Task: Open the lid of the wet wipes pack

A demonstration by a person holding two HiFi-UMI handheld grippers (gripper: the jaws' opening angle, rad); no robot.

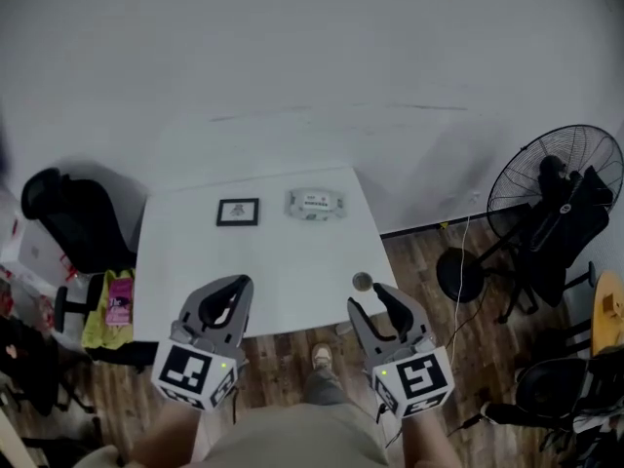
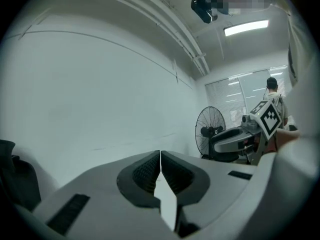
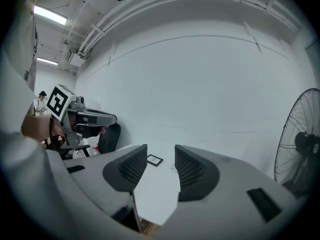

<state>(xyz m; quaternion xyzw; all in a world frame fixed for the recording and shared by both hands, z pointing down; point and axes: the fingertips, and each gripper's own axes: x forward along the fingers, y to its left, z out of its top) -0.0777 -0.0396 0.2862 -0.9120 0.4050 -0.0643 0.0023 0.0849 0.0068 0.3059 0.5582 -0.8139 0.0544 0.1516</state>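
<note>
The wet wipes pack [image 1: 315, 204], white with a lid on top, lies flat near the far edge of the white table [image 1: 292, 261]. Both grippers hover over the table's near edge, well short of the pack. My left gripper [image 1: 240, 286] [image 2: 160, 156] is shut with its ribbed pads touching and nothing between them. My right gripper [image 1: 371, 301] [image 3: 160, 160] is open and empty. Neither gripper view clearly shows the pack.
A small black-framed card [image 1: 238, 212] [image 3: 154, 160] lies left of the pack. A small round object [image 1: 362, 281] sits near the table's right edge. A black chair [image 1: 68, 222] stands to the left, a floor fan [image 1: 556, 188] [image 2: 210, 126] to the right.
</note>
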